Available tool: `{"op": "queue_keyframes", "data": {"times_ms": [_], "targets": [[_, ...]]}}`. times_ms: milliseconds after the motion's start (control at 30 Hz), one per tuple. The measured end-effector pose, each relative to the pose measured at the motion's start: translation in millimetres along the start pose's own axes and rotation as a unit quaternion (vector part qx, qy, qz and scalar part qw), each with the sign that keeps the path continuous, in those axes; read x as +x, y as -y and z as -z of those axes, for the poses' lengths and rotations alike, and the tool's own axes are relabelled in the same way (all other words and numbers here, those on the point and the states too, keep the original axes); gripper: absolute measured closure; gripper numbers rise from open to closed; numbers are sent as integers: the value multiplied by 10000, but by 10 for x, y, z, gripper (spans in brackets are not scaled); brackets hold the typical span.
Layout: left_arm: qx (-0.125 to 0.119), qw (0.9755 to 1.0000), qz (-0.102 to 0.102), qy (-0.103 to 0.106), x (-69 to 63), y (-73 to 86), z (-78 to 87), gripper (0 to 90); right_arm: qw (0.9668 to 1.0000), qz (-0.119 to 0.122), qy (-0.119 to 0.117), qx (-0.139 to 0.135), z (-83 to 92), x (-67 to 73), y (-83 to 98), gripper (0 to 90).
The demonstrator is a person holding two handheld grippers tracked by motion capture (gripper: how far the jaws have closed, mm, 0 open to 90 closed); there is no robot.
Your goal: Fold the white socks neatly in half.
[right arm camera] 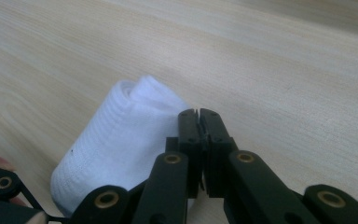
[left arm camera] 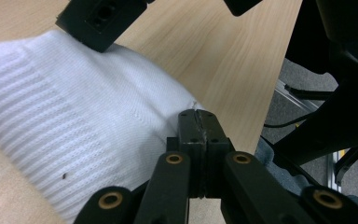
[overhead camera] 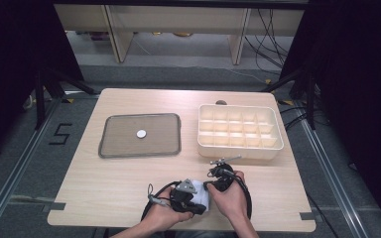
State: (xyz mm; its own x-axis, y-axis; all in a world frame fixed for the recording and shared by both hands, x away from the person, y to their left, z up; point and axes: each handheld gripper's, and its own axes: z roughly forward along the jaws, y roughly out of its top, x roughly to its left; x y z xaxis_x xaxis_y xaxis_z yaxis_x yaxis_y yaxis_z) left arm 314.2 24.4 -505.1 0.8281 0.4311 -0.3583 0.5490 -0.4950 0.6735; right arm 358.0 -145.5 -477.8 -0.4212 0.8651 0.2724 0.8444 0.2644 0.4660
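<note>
A rolled white sock (overhead camera: 200,197) lies near the table's front edge between the person's two hands. My left gripper (left arm camera: 198,113) is shut, and a small pucker at the edge of the ribbed sock (left arm camera: 74,121) runs into its closed tips. My right gripper (right arm camera: 199,113) is shut too, its tips against the right side of the sock (right arm camera: 121,130); no fabric shows between them. In the high view the left gripper (overhead camera: 192,194) comes at the sock from the left and the right gripper (overhead camera: 214,182) from the right.
A grey tray (overhead camera: 114,148) with a small white disc (overhead camera: 141,133) lies at mid-left. A cream box (overhead camera: 238,148) divided into several compartments stands at the right rear. The table's front edge (overhead camera: 178,225) runs just below the hands.
</note>
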Motion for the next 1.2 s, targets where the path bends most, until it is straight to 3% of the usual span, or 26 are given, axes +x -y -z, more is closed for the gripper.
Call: {"op": "queue_keyframes", "data": {"times_ms": [133, 200, 233, 267, 400, 467, 567, 633, 733, 1033, 1100, 1167, 1200], "targets": [[-52, 9999, 75, 40, 3, 0, 4, 895, 10000, 7, -6, -20, 0, -2, 3, 880], [-98, 9998, -124, 109, 42, -14, 11, 892, 10000, -11, -24, -22, 19, 5, 10, 865], [-98, 9998, -124, 109, 42, -14, 11, 891, 10000, 23, -39, -58, 22, 1, 12, 856], [-41, 9999, 39, 100, 26, -7, 28, 891, 9999, 62, 19, -81, 21, -7, 20, 842], [-36, 9999, 31, 104, 28, -9, 49, 880, 9999, -29, 18, -163, 75, 11, 16, 798], [-76, 9999, 27, 114, 26, -14, 68, 870, 9996, 121, 9, -254, 92, 4, 14, 775], [-99, 9999, -27, 130, 34, -23, 110, 853, 9993, 89, -31, -366, 133, 35, 2, 746], [-151, 9998, 41, 129, 25, -27, 140, 838, 9989, 87, -37, -465, 154, 54, -2, 725], [-149, 9998, -14, 110, 29, -33, 179, 815, 9989, 131, -39, -447, 175, 65, -9, 709], [-216, 9996, -108, 154, 5, -55, 274, 747, 9979, -11, -61, -641, 217, 86, -25, 625], [-228, 9996, -148, 127, -6, -57, 309, 708, 9986, -46, -62, -532, 239, 64, -35, 608], [-246, 9995, -147, 128, -8, -56, 320, 649, 9979, -98, -129, -628, 236, 57, -30, 598], [-237, 9996, -165, 35, -14, -49, 344, 610, 9979, -331, -267, -483, 243, 74, -30, 556]]}}
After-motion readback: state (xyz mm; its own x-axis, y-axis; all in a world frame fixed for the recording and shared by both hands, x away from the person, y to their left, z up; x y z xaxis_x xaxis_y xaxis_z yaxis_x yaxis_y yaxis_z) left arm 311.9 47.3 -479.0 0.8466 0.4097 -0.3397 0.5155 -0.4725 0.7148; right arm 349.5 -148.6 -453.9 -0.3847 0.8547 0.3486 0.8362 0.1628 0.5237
